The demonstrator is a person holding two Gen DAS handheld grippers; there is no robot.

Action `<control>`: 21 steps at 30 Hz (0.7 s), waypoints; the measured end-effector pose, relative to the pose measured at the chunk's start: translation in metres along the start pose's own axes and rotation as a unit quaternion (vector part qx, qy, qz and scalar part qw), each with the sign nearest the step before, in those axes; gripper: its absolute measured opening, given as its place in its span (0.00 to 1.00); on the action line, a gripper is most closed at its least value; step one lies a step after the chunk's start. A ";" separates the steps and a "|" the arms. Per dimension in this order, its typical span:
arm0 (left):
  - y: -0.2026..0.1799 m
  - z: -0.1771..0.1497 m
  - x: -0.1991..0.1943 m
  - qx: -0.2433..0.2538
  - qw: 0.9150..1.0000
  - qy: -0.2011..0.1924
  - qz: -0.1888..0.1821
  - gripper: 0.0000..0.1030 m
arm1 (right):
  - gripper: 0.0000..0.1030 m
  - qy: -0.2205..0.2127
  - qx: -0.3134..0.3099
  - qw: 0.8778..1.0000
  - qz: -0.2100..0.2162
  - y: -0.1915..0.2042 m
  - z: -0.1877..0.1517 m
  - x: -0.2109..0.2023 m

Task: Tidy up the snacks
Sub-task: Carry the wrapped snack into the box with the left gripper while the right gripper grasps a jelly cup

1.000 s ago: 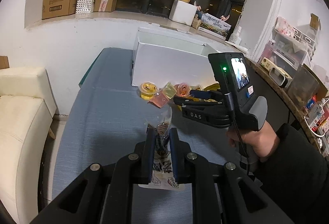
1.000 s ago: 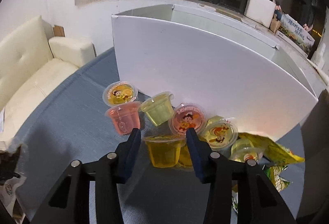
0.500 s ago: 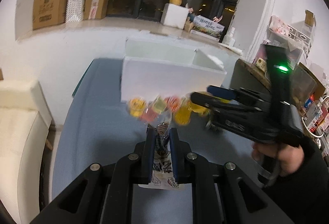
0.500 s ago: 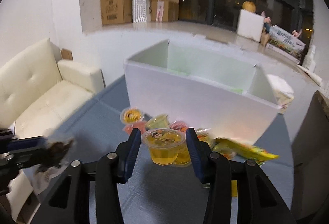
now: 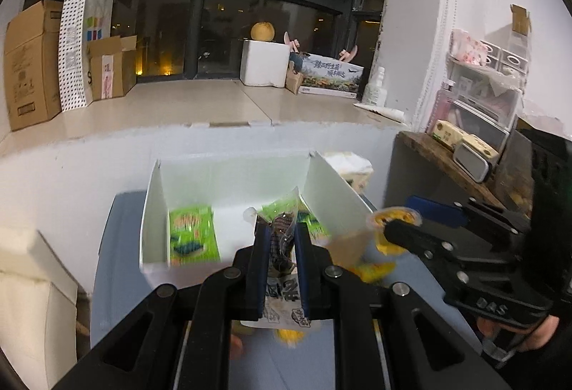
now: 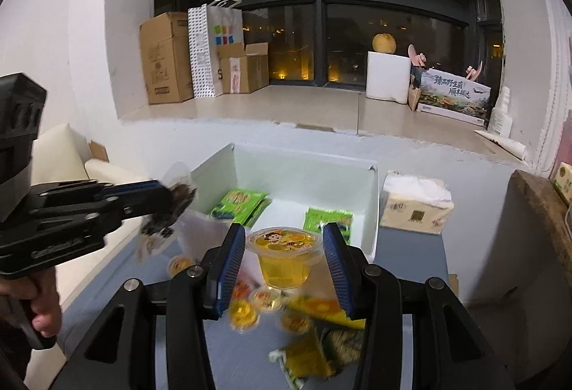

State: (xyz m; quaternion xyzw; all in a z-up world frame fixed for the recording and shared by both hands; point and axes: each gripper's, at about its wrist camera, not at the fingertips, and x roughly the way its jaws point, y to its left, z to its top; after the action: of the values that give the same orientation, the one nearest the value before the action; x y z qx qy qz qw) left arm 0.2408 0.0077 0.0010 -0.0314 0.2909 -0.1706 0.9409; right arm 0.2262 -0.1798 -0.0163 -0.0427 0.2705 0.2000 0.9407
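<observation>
The bench (image 6: 411, 268) carries the white box (image 5: 232, 175) at 12 o'clock, green packets (image 6: 239, 202) lying inside. The left tool (image 5: 280, 259) is pressed together on a snack bag (image 5: 282, 279), held above the box's near wall. The right tool (image 6: 284, 268) pinches a jelly cup (image 6: 284, 259) at its sides, above loose cups (image 6: 246, 313) at 6 o'clock. Advised: carry each item clear over the near wall, lower it into a free compartment, then release. The bag's long axis runs 6 to 12 o'clock along the fingers. The cup stands upright, lid up.
</observation>
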 end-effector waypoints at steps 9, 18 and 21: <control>0.043 0.032 0.072 -0.024 0.999 0.026 0.017 0.16 | 0.48 0.034 0.035 0.999 0.011 -0.033 0.035 0.069; 0.074 0.024 0.084 -0.066 0.996 0.045 0.034 0.95 | 0.96 0.040 0.074 0.996 0.002 -0.053 0.033 0.087; 0.073 0.020 0.077 -0.063 0.996 0.047 0.034 0.96 | 0.96 0.042 0.075 0.996 -0.003 -0.054 0.031 0.082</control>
State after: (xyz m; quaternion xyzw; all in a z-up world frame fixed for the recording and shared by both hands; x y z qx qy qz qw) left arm 0.3338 0.0491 -0.0349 -0.0727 0.3455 -0.1207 0.9278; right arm 0.3259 -0.1943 -0.0348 0.0188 0.3242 0.1746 0.9295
